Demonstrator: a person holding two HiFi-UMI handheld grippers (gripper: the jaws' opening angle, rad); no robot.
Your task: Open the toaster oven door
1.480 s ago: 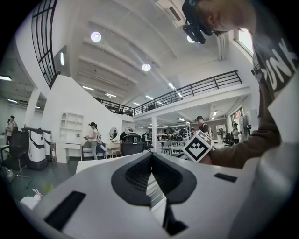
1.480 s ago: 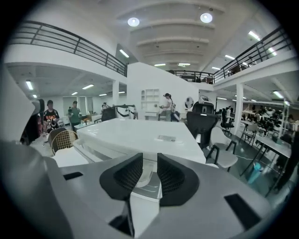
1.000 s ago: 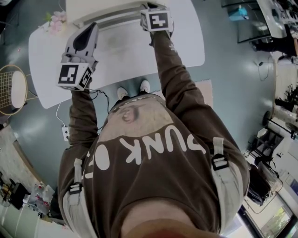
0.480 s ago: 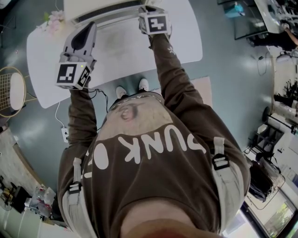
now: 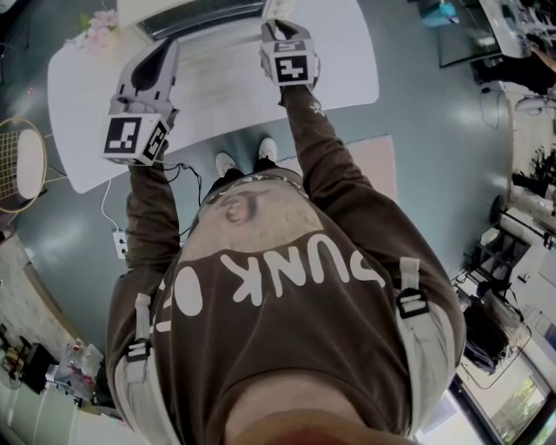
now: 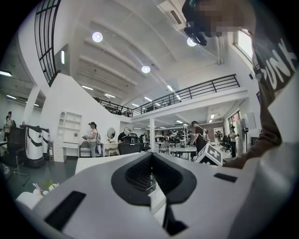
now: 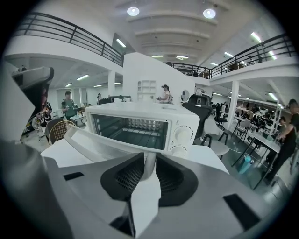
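Observation:
The white toaster oven (image 7: 140, 114) stands at the table's far edge, cut off by the top of the head view (image 5: 195, 10). Its glass door (image 7: 91, 142) hangs well open, tilted down toward me, and the wire rack inside shows. My right gripper (image 7: 149, 170) (image 5: 276, 28) is shut on the door's handle (image 7: 148, 162), a white bar that sits between the dark pads. My left gripper (image 5: 167, 45) (image 6: 152, 161) hovers level over the table's left part with its fingertips together and nothing in them, clear of the oven.
The white table (image 5: 347, 78) carries pink flowers (image 5: 100, 35) at its far left corner. A round wire chair (image 5: 22, 165) stands left of the table. A power strip (image 5: 122, 248) with a cable lies on the floor. People and desks fill the hall behind.
My right gripper has drawn back toward me and slightly down with the handle in it, and the door has swung further open. The left gripper has shifted a little.

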